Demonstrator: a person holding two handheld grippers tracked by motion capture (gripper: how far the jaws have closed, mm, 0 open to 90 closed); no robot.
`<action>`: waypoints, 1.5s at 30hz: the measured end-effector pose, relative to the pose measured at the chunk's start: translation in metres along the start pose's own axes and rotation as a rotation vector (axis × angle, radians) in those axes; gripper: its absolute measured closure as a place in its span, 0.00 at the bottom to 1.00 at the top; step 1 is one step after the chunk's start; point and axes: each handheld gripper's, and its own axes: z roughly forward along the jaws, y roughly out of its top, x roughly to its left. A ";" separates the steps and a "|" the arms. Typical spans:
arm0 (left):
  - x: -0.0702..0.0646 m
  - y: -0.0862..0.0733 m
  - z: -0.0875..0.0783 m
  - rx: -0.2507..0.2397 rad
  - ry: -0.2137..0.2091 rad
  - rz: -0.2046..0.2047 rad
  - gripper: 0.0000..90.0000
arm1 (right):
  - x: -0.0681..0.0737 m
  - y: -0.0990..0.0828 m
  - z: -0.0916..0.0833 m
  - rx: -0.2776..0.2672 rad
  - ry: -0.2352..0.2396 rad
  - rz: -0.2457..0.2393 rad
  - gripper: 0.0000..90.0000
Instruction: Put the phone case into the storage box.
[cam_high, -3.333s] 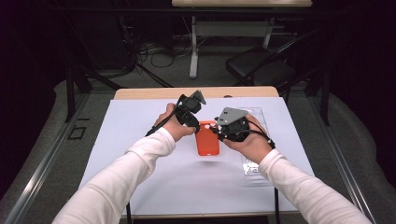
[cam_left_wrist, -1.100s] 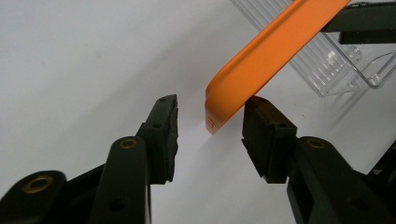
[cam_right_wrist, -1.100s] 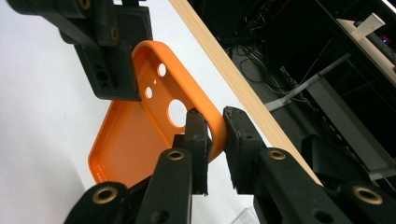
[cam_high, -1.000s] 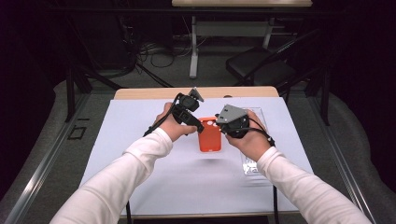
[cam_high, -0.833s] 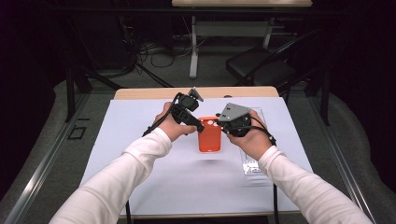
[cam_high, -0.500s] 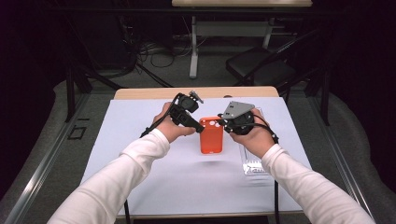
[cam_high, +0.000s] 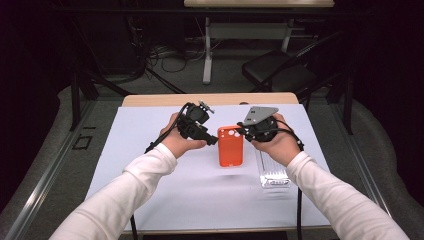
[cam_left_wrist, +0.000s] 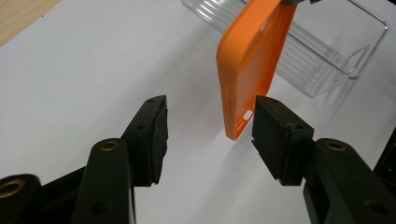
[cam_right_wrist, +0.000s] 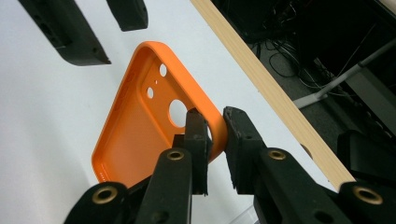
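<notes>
Orange phone case (cam_high: 230, 145) held off the table (cam_high: 150, 200), camera-hole end pinched by right gripper (cam_right_wrist: 215, 126). Left gripper (cam_left_wrist: 208, 123) fingers just spread, released, case beside one pad, possibly brushing it. Handover step; next likely a regrip lower down. Clear case (cam_high: 272, 172) lies nearby.

One orange soft phone case (cam_high: 230, 146), one clear ribbed plastic tray (cam_high: 272, 170), two black two-jaw grippers — left (cam_high: 212, 140), right (cam_high: 241, 131) — one white-covered table (cam_high: 150, 195).
</notes>
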 end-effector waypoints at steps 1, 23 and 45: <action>0.000 -0.001 -0.001 -0.005 -0.001 0.001 0.51 | -0.001 0.000 -0.001 -0.002 0.005 0.009 0.89; 0.001 -0.006 -0.013 -0.051 -0.005 0.016 0.31 | -0.019 0.003 -0.020 -0.060 0.001 -0.061 0.89; 0.012 -0.007 -0.020 -0.113 -0.030 -0.033 0.29 | -0.030 0.011 -0.025 -0.079 -0.006 -0.083 0.89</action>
